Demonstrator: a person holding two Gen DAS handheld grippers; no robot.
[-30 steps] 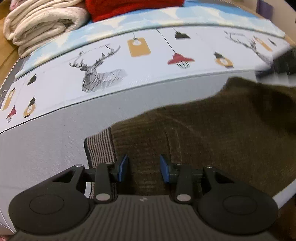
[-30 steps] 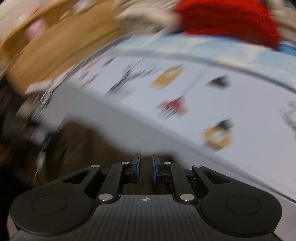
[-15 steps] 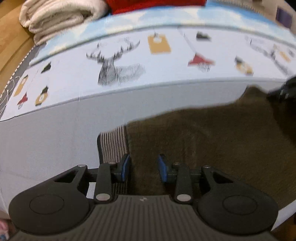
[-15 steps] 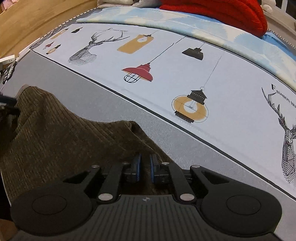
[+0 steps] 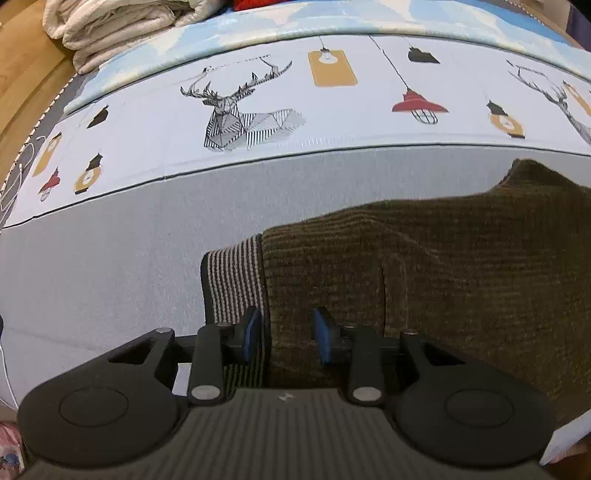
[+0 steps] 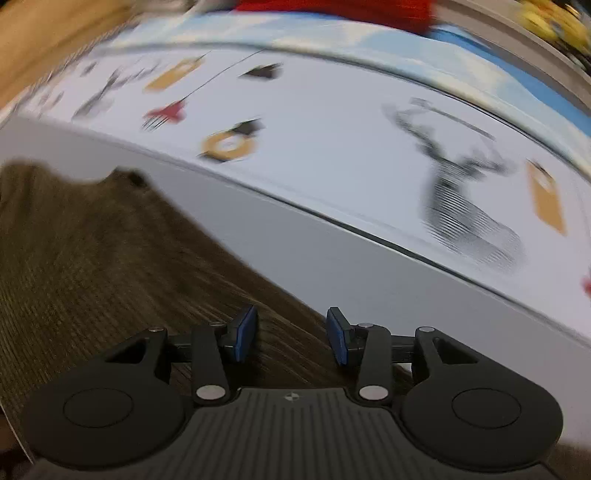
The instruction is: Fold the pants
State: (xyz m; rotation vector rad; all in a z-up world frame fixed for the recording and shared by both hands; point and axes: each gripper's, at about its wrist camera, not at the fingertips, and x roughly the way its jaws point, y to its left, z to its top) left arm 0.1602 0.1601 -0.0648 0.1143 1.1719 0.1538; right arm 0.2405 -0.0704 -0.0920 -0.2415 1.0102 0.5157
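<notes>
both grippers over brown pants (image 5: 461,266) — right jaws just opened, nothing between

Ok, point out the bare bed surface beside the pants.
Bare grey sheet lies left of the pants, up to the printed deer. More grey borders their right edge. The far end is crowded with folded blankets.

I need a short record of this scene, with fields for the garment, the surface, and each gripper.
garment: brown corduroy pants, striped waistband showing
surface: bed sheet, grey with a deer and lamp print
left gripper: open, over the waistband seam
right gripper: open, jaws just opening, over the pants edge, nothing pinched
background: folded white blanket
</notes>
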